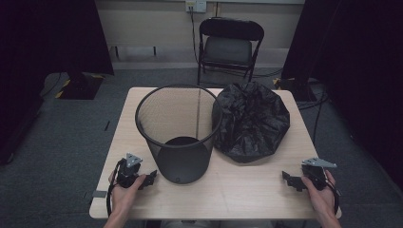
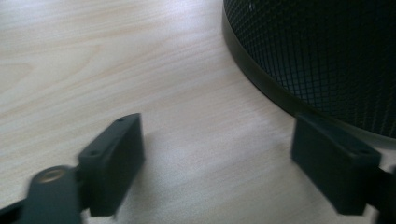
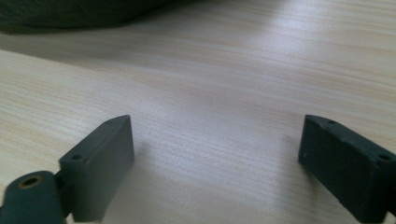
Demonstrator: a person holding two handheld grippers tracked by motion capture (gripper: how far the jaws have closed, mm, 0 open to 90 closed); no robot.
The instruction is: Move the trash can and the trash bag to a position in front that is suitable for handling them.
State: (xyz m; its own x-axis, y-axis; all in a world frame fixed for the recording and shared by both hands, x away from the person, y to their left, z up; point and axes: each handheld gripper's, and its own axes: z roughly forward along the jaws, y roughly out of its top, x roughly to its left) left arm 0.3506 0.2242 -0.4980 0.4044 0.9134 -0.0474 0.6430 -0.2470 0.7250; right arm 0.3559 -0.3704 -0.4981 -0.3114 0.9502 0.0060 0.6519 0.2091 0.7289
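On the desk (image 1: 237,190) in front of me, a black mesh wastebasket (image 1: 178,133) stands upright, left of centre, and a crumpled black bin bag (image 1: 252,121) lies just beside it on the right, touching its rim from what I can see in the high view. I have the left gripper (image 1: 151,178) resting low at the near left, close to the foot of the wastebasket (image 2: 327,60); in the left gripper view its fingers (image 2: 112,163) are spread wide with only bare wood between them, and the right-hand one sits right against the basket's base band. My right gripper (image 1: 287,179) sits at the near right edge, apart from the bag (image 3: 70,14), which shows as a dark mass at the top of the right gripper view. Its fingers (image 3: 100,163) also stand wide apart, holding nothing, over plain desk (image 3: 224,116).
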